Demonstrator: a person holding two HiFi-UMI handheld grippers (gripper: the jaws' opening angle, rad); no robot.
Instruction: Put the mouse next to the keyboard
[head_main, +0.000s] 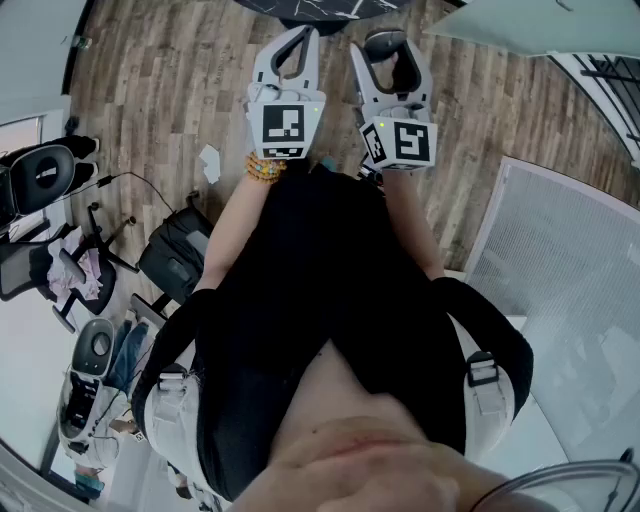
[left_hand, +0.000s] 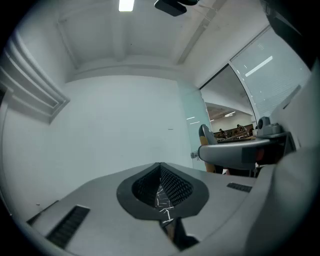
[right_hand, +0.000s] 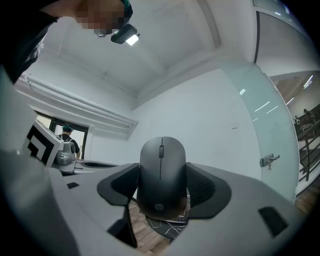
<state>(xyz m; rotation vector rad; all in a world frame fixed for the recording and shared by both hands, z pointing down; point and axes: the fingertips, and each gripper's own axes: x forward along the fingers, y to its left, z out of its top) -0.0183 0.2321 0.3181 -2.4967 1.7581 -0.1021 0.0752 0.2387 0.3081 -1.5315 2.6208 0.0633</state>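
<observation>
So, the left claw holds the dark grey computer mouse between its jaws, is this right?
Not the left one. It is the right claw that holds the dark grey computer mouse between its jaws, as the right gripper view shows. The left claw has its jaws together with nothing in them.

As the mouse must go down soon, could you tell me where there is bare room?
Bare marbled tabletop shows below the keyboard corner, under the mouse held in the right gripper. The wood floor left of the left gripper is mostly open; further left, chairs crowd it.
</observation>
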